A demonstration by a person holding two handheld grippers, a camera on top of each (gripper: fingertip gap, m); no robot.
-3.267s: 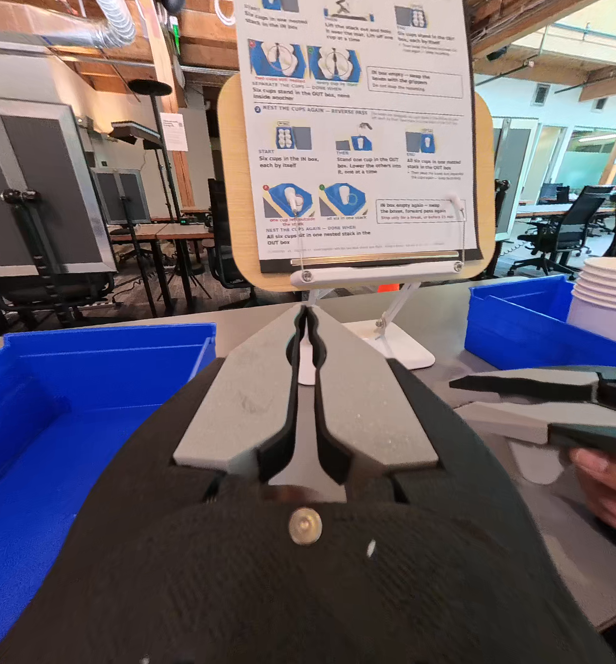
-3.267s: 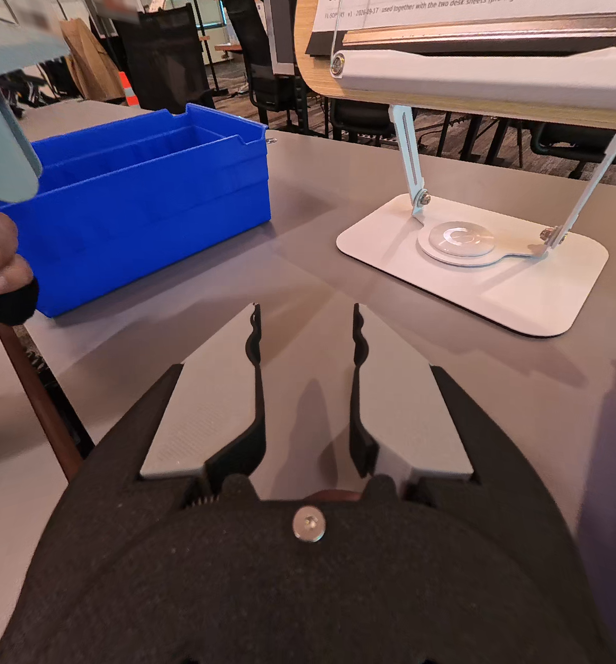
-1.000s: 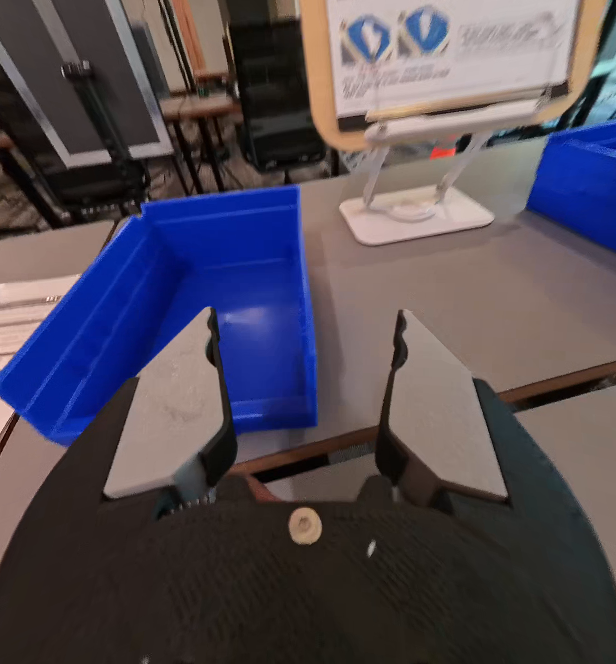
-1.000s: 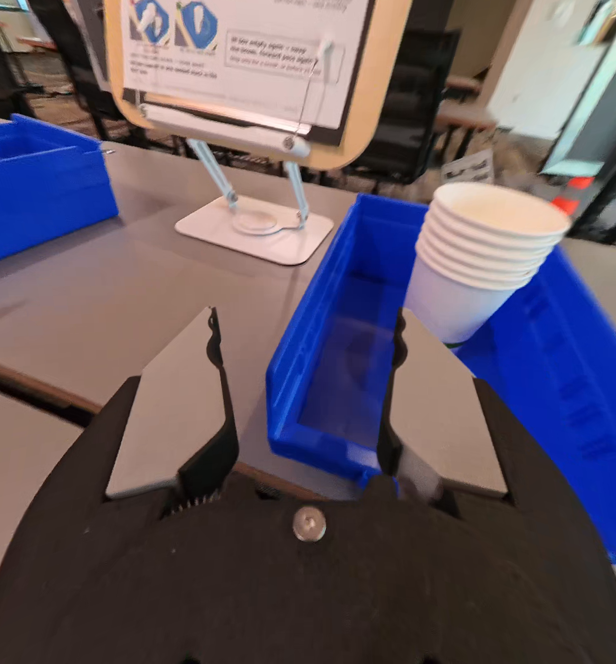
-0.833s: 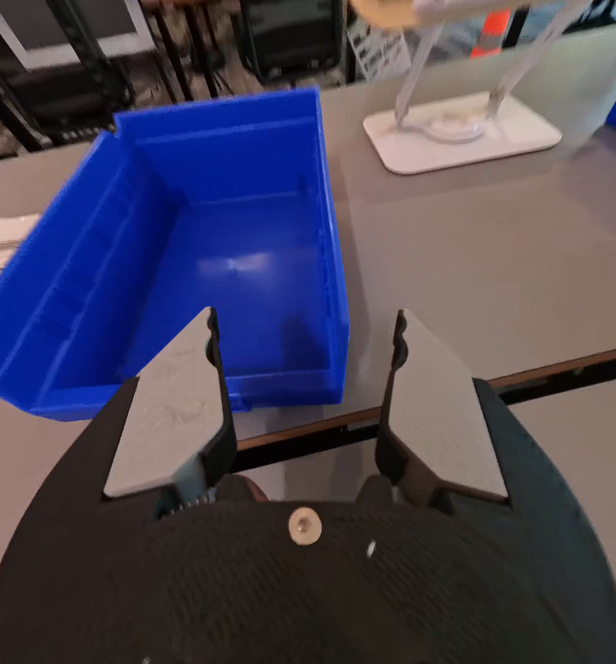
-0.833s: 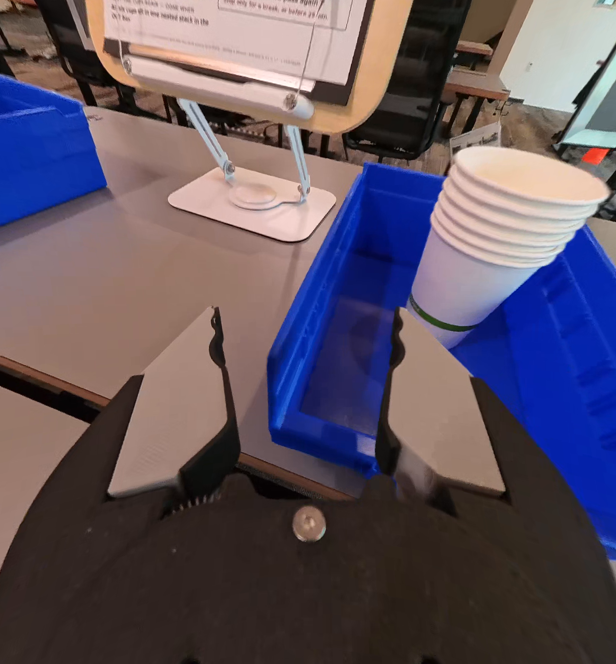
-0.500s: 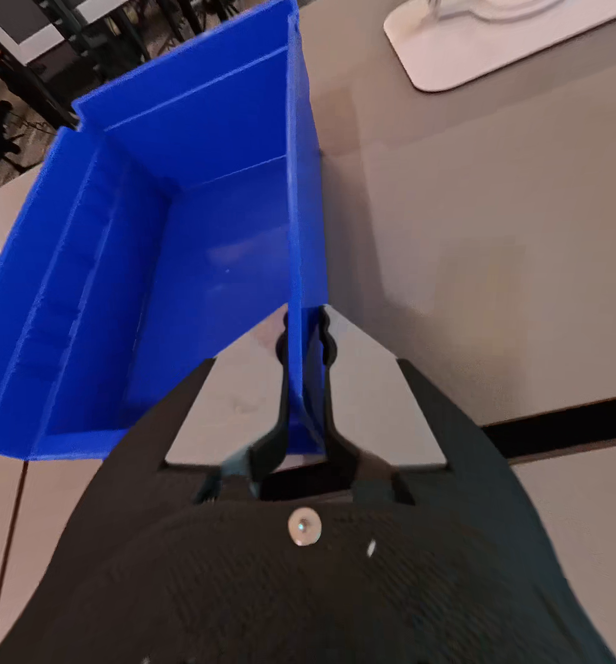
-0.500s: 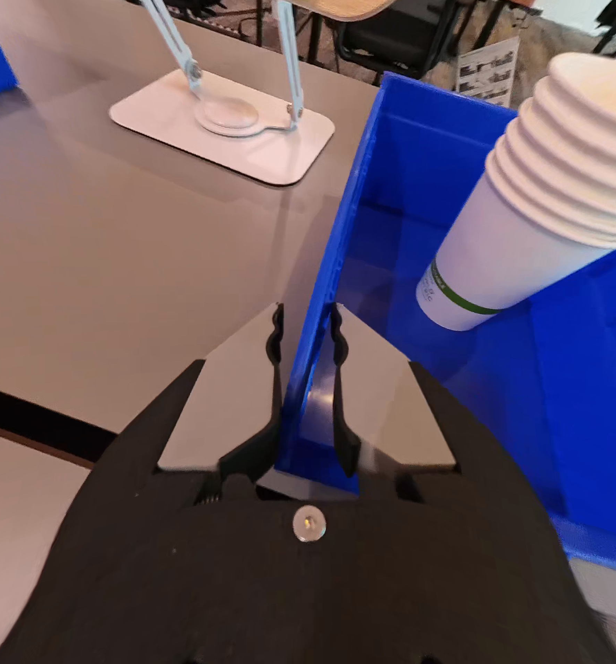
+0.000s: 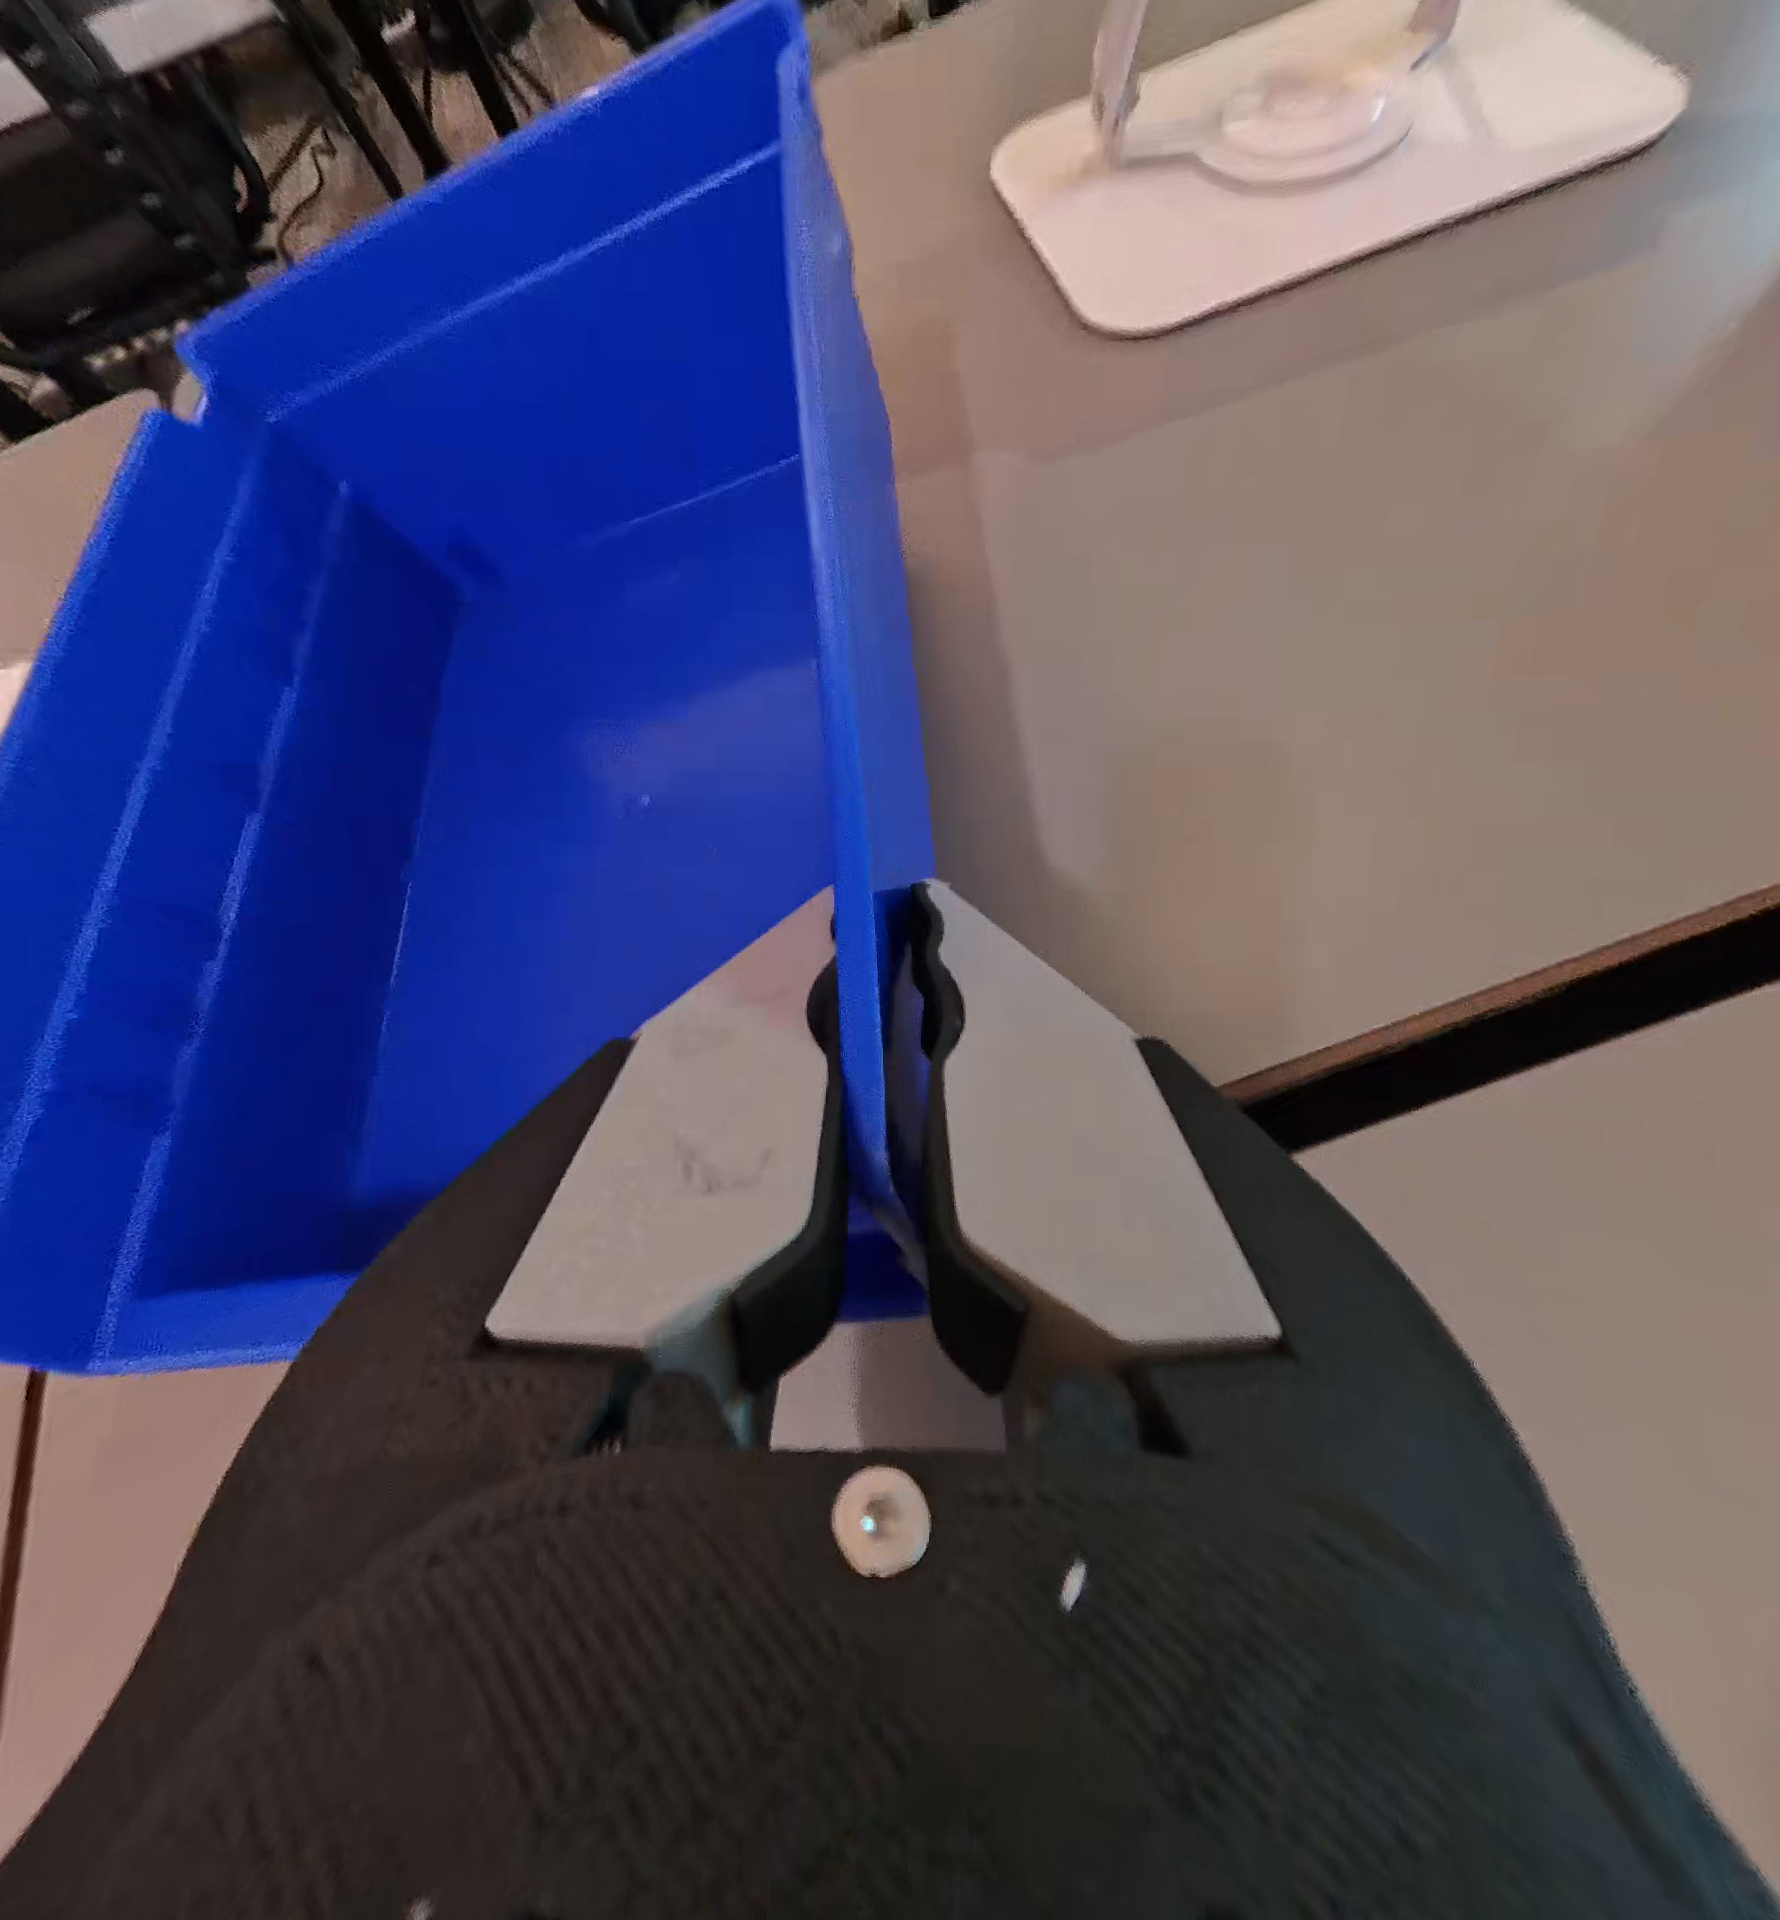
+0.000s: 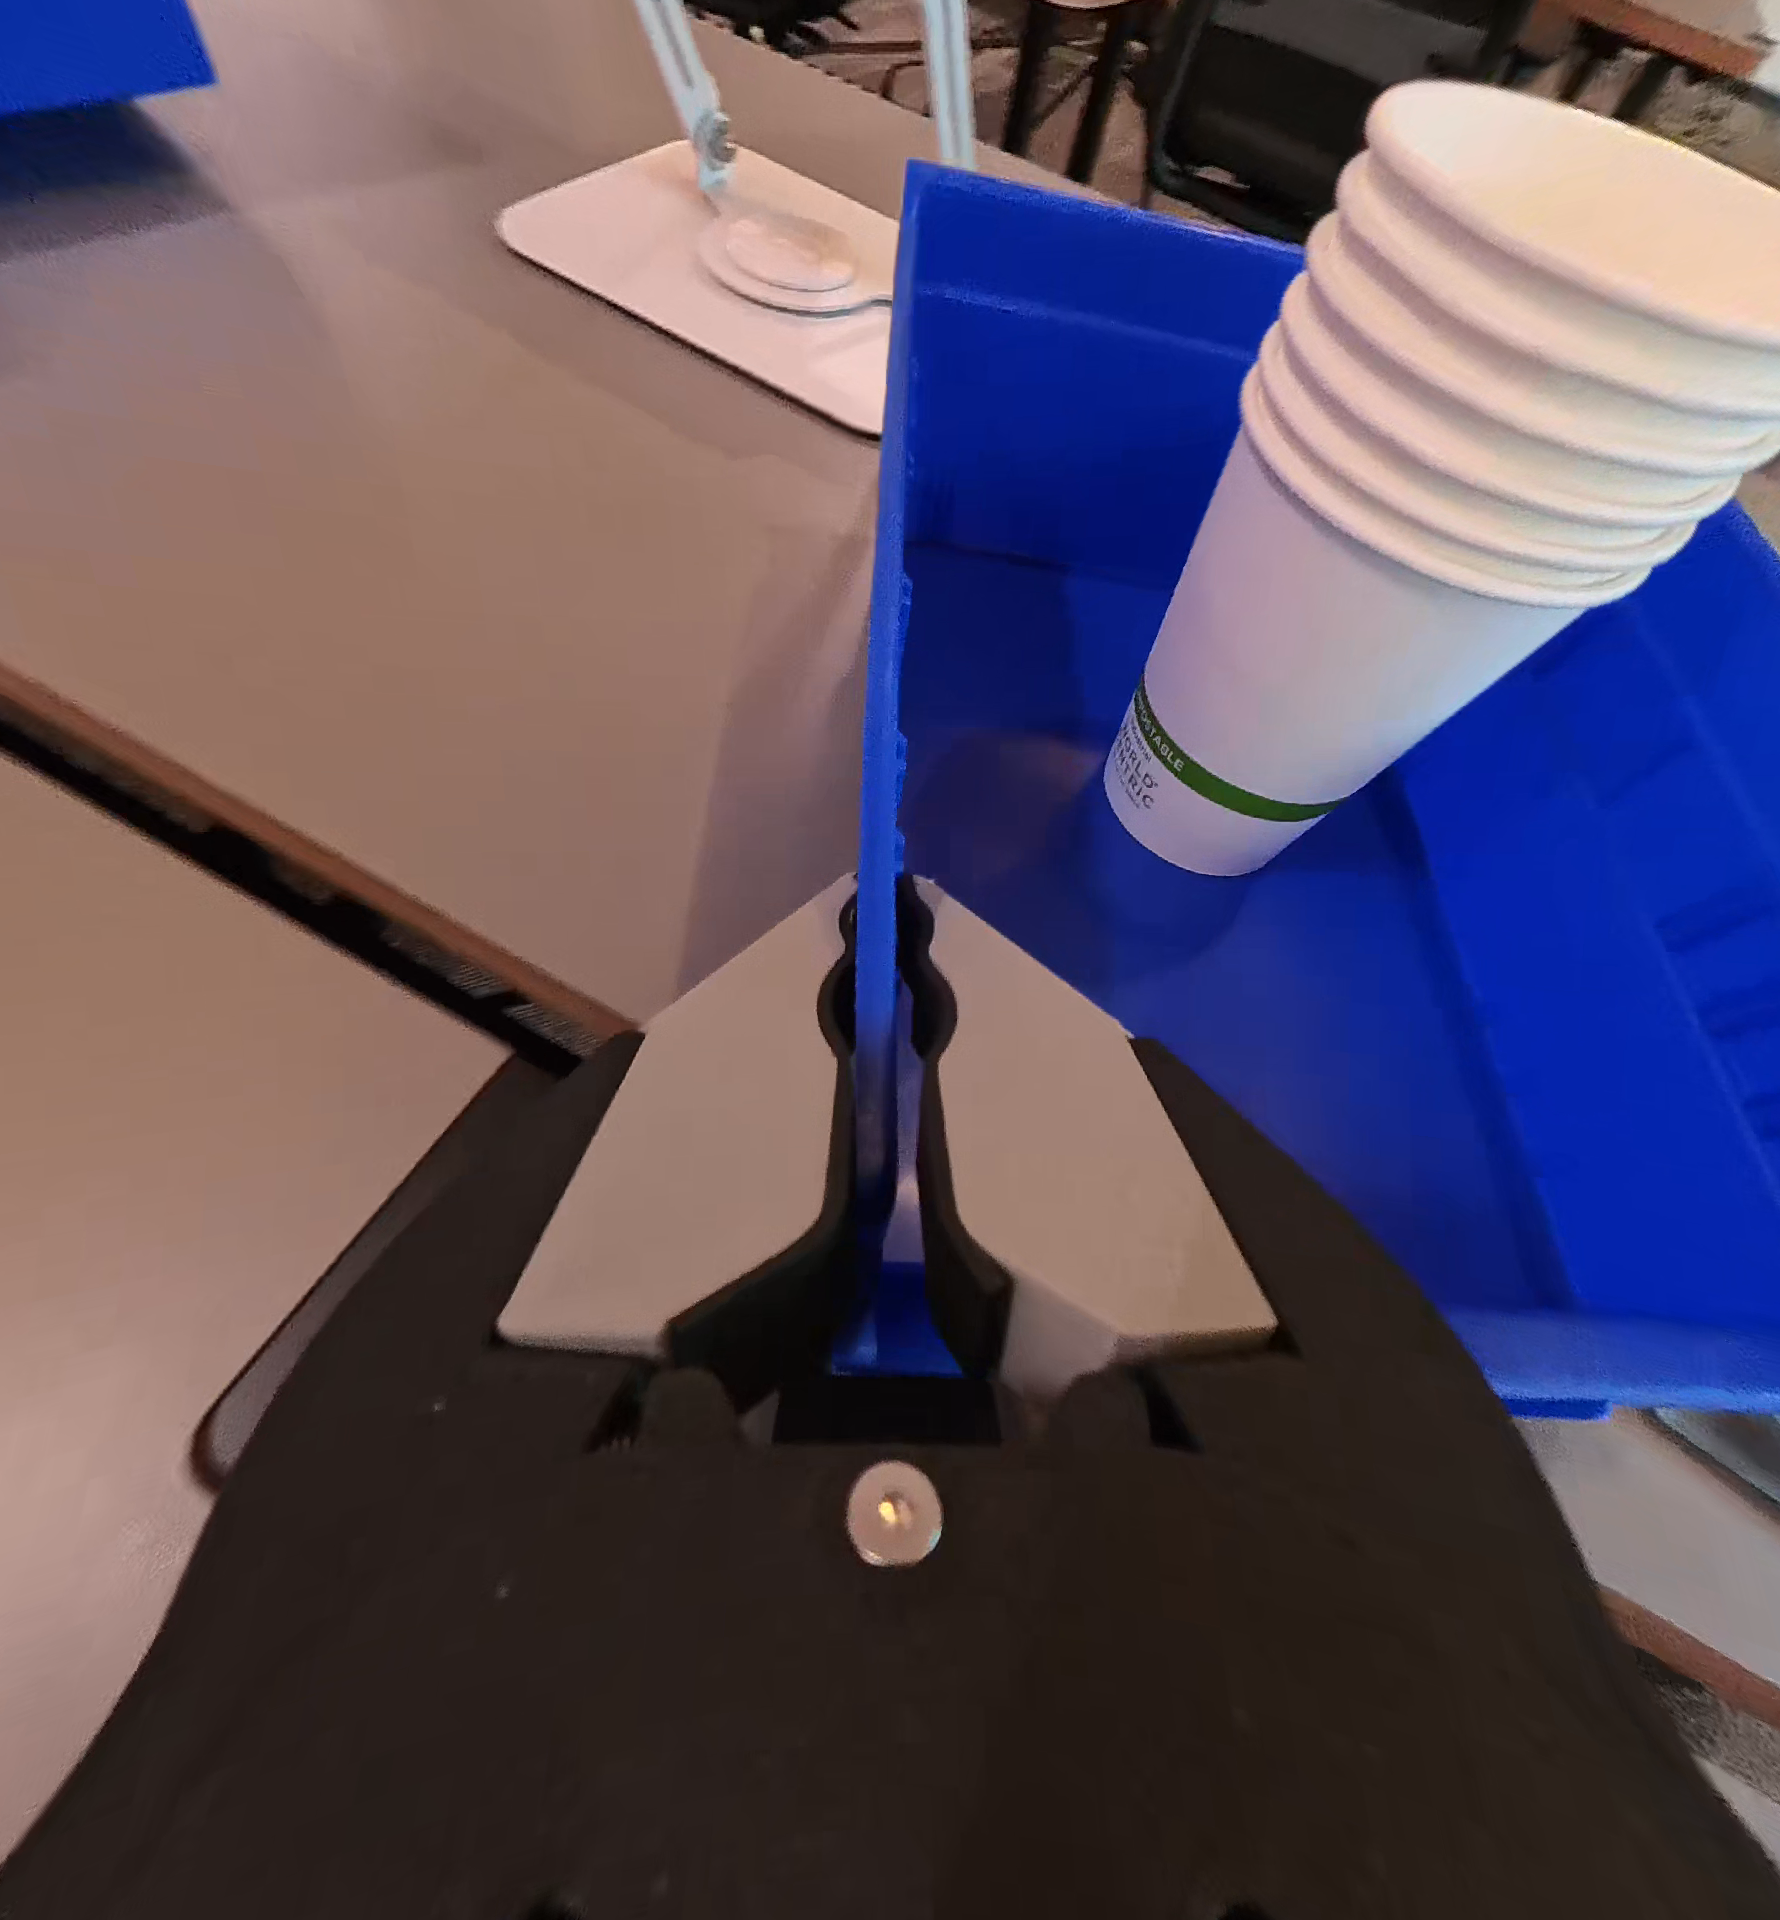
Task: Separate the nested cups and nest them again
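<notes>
A stack of several nested white paper cups [image 10: 1468,436] with a green band near the base stands tilted in the right blue bin [image 10: 1592,935]. My right gripper [image 10: 884,904] is shut on that bin's left wall near its front corner. The left blue bin [image 9: 346,831] holds nothing in the left wrist view. My left gripper [image 9: 873,914] is shut on the left bin's right wall near its front corner. Each wall runs straight between the jaws.
A white stand base [image 9: 1333,156] sits on the grey table [image 9: 1333,675] between the bins; it also shows in the right wrist view [image 10: 709,260]. A dark seam [image 9: 1540,987] marks the table's front edge. Chairs stand behind the table. The grippers' ends are close to 45 cm from one another.
Both grippers were open a second ago; they dropped forward over the bin walls and closed on them. The right jaws have tightened since half a second ago.
</notes>
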